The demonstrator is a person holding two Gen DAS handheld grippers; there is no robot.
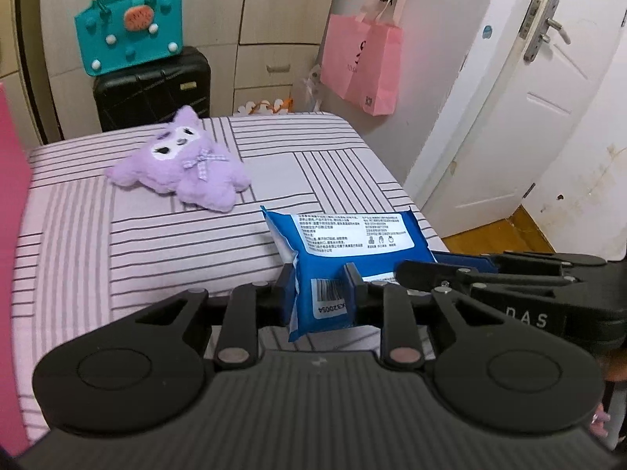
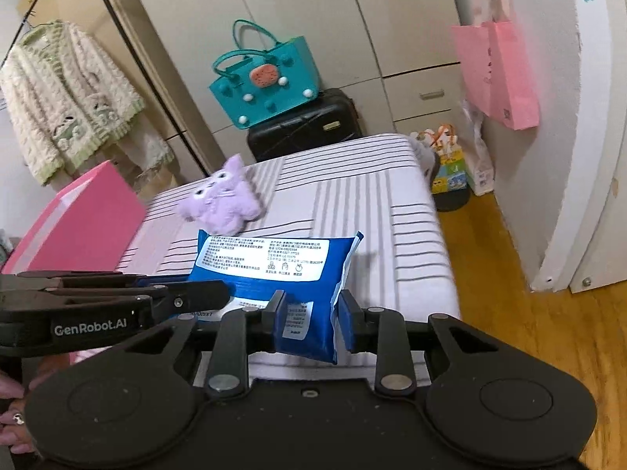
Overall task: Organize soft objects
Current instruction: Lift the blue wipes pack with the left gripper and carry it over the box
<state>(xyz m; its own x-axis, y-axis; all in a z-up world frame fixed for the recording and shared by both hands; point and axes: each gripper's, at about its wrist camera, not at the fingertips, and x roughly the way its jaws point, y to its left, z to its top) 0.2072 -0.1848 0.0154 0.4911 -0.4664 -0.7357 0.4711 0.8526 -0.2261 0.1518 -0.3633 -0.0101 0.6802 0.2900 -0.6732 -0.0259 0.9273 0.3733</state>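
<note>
A blue wipes pack [image 1: 345, 250] with a white label is held above the striped bed [image 1: 78, 243]. My left gripper [image 1: 319, 293] is shut on its near left end. My right gripper [image 2: 311, 315] is shut on its near right end; the pack [image 2: 274, 266] shows there too. Each gripper reaches into the other's view from the side, the right one [image 1: 490, 274] and the left one [image 2: 117, 301]. A purple plush toy [image 1: 184, 164] lies on the bed beyond the pack, also in the right wrist view [image 2: 223, 199].
A pink box [image 2: 78, 227] stands at the bed's left side. A teal bag [image 1: 129, 43] sits on a black suitcase [image 1: 153, 90] behind the bed. A pink paper bag [image 1: 364, 66] hangs on the wall by a white door [image 1: 529, 98]. Wooden floor [image 2: 509, 313] lies right of the bed.
</note>
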